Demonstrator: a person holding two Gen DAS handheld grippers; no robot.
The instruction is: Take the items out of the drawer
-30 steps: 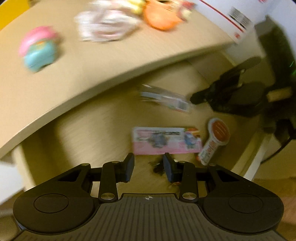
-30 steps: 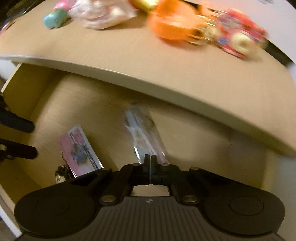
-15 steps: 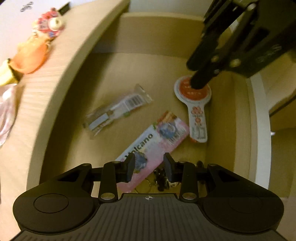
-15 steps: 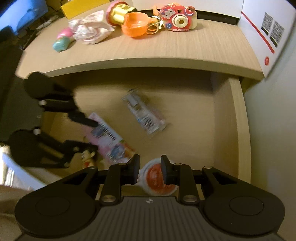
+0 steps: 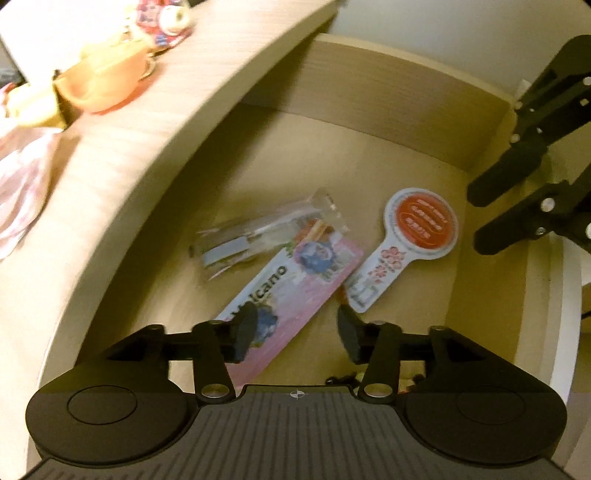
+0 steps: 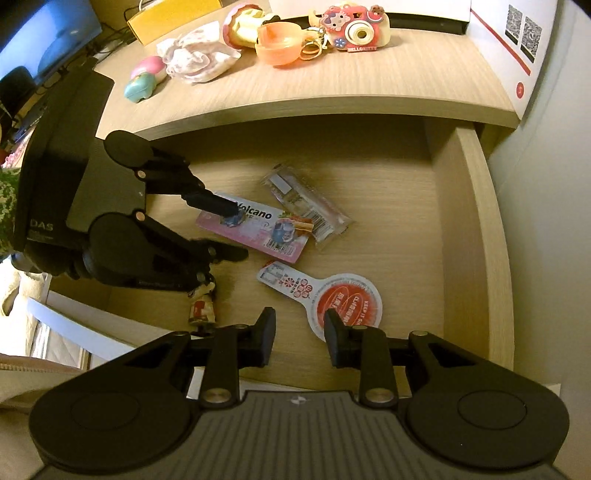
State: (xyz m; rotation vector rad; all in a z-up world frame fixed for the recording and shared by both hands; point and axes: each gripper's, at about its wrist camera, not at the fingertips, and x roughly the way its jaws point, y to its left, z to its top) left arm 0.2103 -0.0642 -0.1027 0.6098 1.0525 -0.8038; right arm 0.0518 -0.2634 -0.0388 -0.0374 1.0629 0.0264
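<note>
The open drawer (image 6: 476,221) holds a pink "Volcano" packet (image 5: 291,291) (image 6: 258,230), a clear wrapper (image 5: 266,236) (image 6: 306,203), a white paddle-shaped tag with a red disc (image 5: 410,236) (image 6: 332,299) and a small keychain figure (image 6: 201,306). My left gripper (image 5: 297,336) (image 6: 234,232) is open, one finger over the pink packet's end and the other just past its edge. My right gripper (image 6: 299,339) (image 5: 517,206) is open and empty, hovering near the drawer's front by the paddle tag.
The desk top (image 6: 332,85) overhangs the drawer's back. On it lie a toy camera (image 6: 354,26), an orange capsule (image 6: 280,42), a crumpled cloth (image 6: 195,59) and a pink and teal toy (image 6: 144,79). A cardboard box (image 6: 517,37) stands at the right.
My left gripper has opened wider and come down over the pink packet's end. My right gripper has drawn back from above the paddle tag toward the drawer's right front.
</note>
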